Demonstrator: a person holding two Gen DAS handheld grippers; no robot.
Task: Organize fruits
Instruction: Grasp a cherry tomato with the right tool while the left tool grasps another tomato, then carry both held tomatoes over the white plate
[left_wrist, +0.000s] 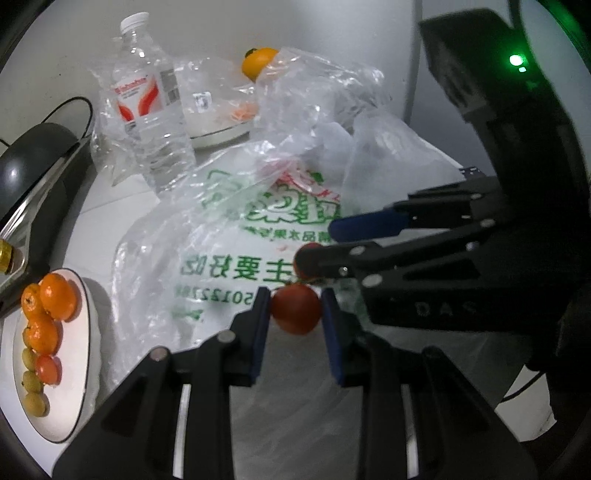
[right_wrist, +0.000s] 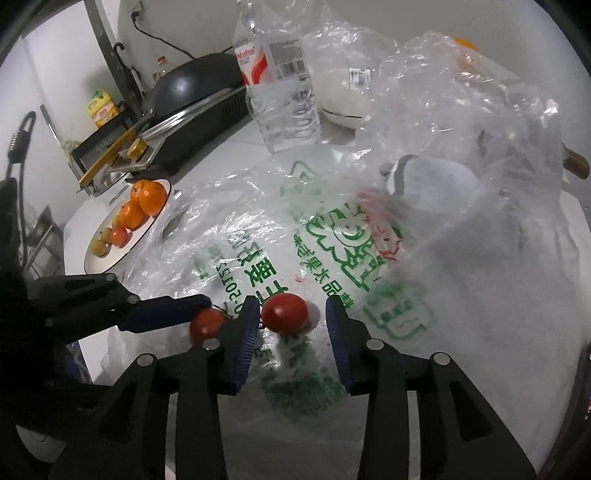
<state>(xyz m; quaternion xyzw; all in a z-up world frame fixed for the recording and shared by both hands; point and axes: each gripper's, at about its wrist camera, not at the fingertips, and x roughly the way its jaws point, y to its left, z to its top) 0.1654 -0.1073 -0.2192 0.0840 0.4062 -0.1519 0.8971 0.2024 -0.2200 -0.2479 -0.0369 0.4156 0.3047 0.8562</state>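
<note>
A white worktop (right_wrist: 236, 147) carries everything, largest first: a crumpled clear plastic bag printed in green (right_wrist: 314, 258) spreads across its middle, flattened, likely so the fruit rolls out within reach. A black cooker (right_wrist: 199, 92) sits along the far left edge, with a clear water bottle (right_wrist: 280, 85) just beside it. Near the left edge a white plate (left_wrist: 79, 373) already holds oranges and small green fruits, seemingly the collecting spot. On the bag lie two small, glossy red tomatoes. The left tongs (left_wrist: 295, 317) are spread, fingers either side of one tomato (left_wrist: 295, 309), close but not clearly pinching. The right tongs (right_wrist: 291, 325) are spread wide around the other tomato (right_wrist: 284, 312), which touches only the left finger.
</note>
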